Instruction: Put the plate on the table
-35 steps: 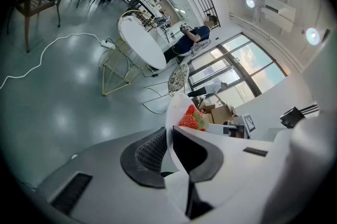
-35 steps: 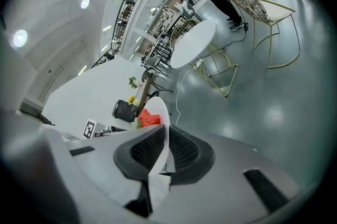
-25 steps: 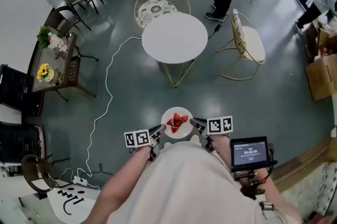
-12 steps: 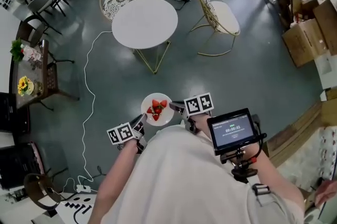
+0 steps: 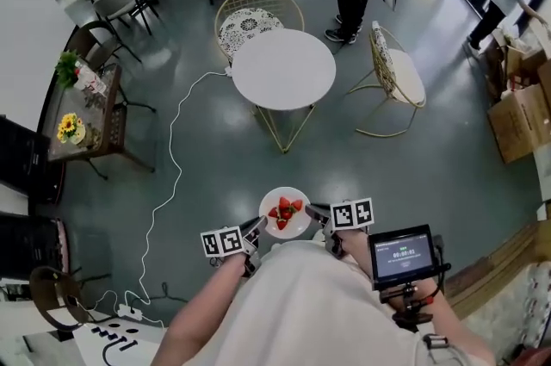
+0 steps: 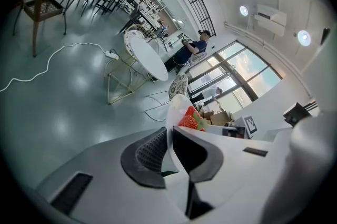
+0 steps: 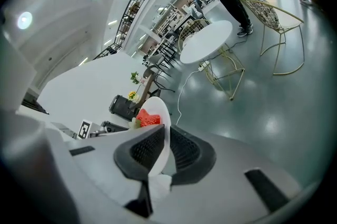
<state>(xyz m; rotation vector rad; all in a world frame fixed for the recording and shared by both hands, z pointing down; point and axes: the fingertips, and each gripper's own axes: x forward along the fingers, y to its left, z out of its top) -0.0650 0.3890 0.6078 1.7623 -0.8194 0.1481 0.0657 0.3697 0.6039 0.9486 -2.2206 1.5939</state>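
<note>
Plate [image 5: 289, 229] of strawberries [image 5: 285, 210] pinched at opposite rims by left tongs [image 5: 256, 227] and right tongs [image 5: 317, 214], well apart from round white worktop [image 5: 284, 69].

The plate [image 5: 269, 223] is white with red strawberries [image 5: 285, 209] on it. At 12 o'clock, the round table [image 5: 283, 69] is white.

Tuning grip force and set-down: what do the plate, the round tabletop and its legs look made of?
The plate looks white, smooth and glossy with a thin rim: ceramic or melamine, can't tell which. The tabletop is flat, even white with little glare: possibly painted wood or laminate. The legs are thin gold-coloured rods, likely coated metal wire.
</note>
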